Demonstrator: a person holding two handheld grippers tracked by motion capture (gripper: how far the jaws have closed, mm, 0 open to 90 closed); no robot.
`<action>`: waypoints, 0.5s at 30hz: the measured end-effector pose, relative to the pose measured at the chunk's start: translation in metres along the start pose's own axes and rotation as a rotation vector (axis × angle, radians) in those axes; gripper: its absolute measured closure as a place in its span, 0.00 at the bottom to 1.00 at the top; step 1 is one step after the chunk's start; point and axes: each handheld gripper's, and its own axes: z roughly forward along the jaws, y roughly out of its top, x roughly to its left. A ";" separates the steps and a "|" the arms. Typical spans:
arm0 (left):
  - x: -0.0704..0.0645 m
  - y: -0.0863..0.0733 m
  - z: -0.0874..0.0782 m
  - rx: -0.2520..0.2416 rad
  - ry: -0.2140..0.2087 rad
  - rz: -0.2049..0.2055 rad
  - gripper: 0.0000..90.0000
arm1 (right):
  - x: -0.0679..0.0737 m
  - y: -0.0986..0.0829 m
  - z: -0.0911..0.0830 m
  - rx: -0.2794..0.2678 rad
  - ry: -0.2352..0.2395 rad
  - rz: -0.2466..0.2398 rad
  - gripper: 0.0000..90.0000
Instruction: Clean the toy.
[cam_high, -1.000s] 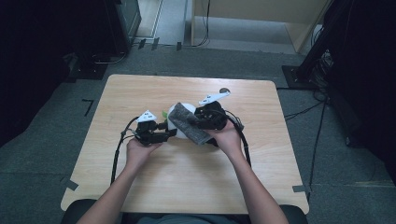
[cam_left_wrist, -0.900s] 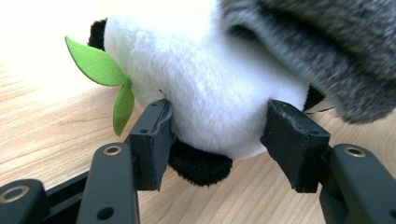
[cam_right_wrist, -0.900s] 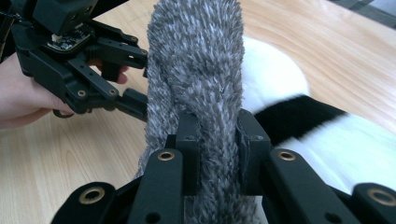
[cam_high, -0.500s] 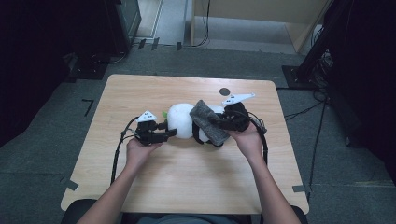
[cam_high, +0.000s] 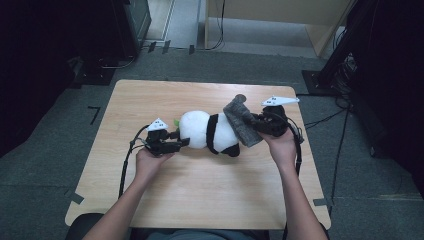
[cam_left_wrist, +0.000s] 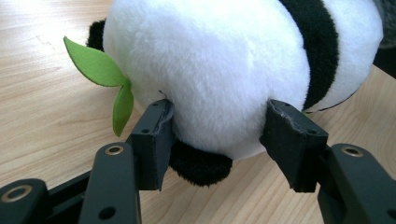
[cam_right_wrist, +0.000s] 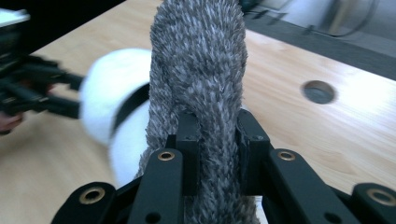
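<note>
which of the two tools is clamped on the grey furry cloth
The right tool, jaws pinching the grey furry cloth. The left tool grips the black-and-white plush panda.

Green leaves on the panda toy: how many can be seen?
2. In the left gripper view, a larger leaf sticks out from the panda toy, and a smaller leaf hangs just below it, beside the left gripper jaw. More may be hidden behind the plush.
</note>
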 end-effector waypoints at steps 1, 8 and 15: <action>0.000 0.000 0.000 0.001 0.000 0.001 0.48 | -0.004 -0.001 0.001 0.005 -0.005 0.011 0.84; 0.000 0.000 0.000 0.001 -0.002 0.002 0.48 | -0.018 -0.015 0.018 0.046 -0.041 0.072 0.84; -0.001 0.000 0.000 0.000 0.001 0.005 0.48 | -0.022 -0.026 0.024 0.077 -0.071 0.084 0.83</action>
